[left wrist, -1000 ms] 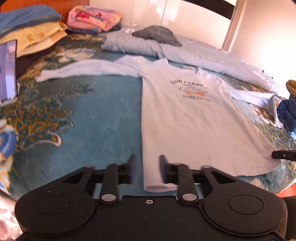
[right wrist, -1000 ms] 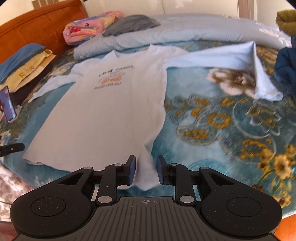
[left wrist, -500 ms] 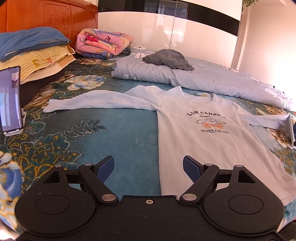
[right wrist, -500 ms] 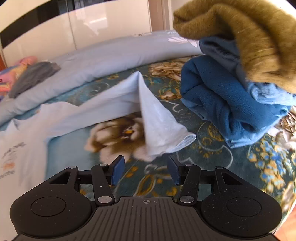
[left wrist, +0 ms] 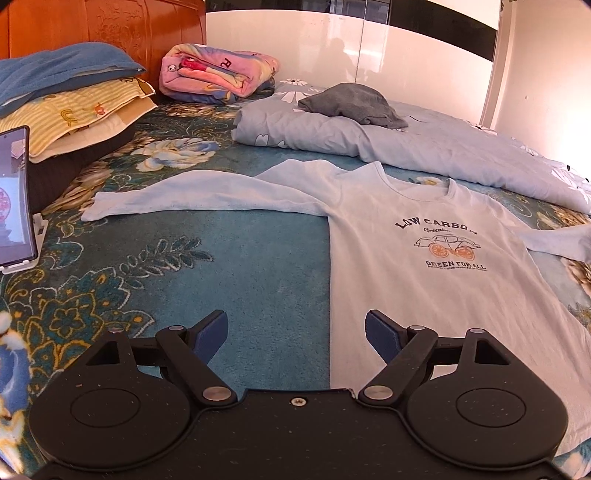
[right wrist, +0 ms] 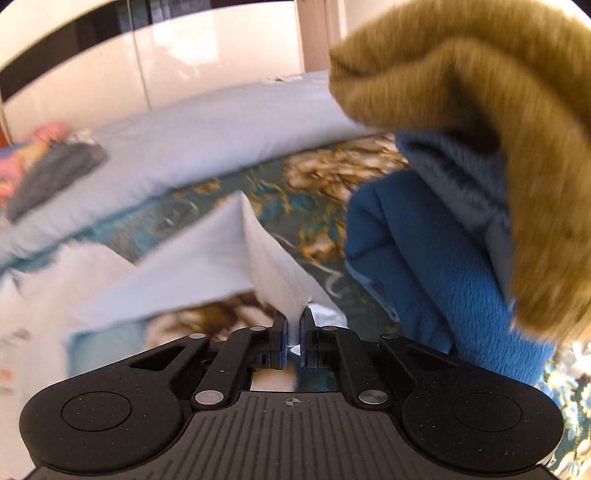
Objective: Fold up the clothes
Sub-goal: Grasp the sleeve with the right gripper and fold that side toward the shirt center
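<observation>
Blue and flowery, the bed cover (left wrist: pixel 236 266) carries a pale blue long-sleeved shirt (left wrist: pixel 424 288) that lies flat, front side up, in the middle of the bed. Dark words and a small car with orange wheels are printed on its chest. One sleeve (left wrist: pixel 192 199) is stretched straight out toward the headboard side of the bed. The other sleeve (right wrist: pixel 207 266) reaches toward the far side, where it bends up into a peak.

The left gripper (left wrist: pixel 296 334) has its two blue pads spread wide apart and holds nothing. It sits near the bottom hem of the shirt, over the shirt's side edge, at the near edge of the bed.

The right gripper (right wrist: pixel 293 341) is squeezed tight on the end of that peaked sleeve. White cloth is pinched between its pads and bunches up just above them.

Just beside the right gripper is a pile of clothes: a dark blue fleece (right wrist: pixel 417 266) below and a fuzzy brown one (right wrist: pixel 498 122) on top. This view is blurry.

Along the far edge of the bed lies a pale blue quilt (left wrist: pixel 424 147) with a grey garment (left wrist: pixel 351 101) resting on it. Near the wooden headboard (left wrist: pixel 107 33) there are a folded pink blanket (left wrist: pixel 218 74), stacked pillows (left wrist: pixel 70 99) and a phone (left wrist: pixel 14 195) standing upright in a white stand.
</observation>
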A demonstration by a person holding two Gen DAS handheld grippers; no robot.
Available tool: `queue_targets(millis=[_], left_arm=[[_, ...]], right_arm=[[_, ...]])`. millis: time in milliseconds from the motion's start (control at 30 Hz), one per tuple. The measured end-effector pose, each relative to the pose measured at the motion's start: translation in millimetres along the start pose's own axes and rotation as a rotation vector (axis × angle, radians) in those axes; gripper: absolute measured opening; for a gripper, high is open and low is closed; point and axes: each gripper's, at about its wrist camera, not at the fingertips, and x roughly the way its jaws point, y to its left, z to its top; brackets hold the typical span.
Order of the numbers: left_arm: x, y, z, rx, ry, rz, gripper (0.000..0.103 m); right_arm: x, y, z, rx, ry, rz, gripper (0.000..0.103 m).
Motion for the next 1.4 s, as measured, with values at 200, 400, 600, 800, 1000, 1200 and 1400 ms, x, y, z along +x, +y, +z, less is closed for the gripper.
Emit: queue_targets(millis=[200,400,600,800,1000,1200,1400], left_arm=[[-2,-3,0,-0.008,-0.009,-0.028,0.08],[-9,1,0,-0.028,-0.028,-0.043,0.081],[-20,14,2,-0.064,-0.05,-0.042,0.081],[-31,36,1,-0.09,-0.05,-0.003,0.082],[-38,55,0,-0.107,-0.04,0.042,0.082],[-32,60,3,-0.097,-0.02,0.061,0.083],[-5,39,22,-0.072,-0.019,-0.003,0.083]], right_arm=[[-48,14,42,0.038,-0.042,0.24,0.005],[-72,67,80,0.005,-0.051,0.451,0.005],[-74,168,97,-0.091,-0.002,0.626,0.005],[-37,288,80,-0.219,0.12,0.7,0.005],[12,375,30,-0.289,0.276,0.702,0.005],[52,402,-17,-0.344,0.386,0.624,0.007],[54,382,-17,-0.282,0.396,0.667,0.043]])
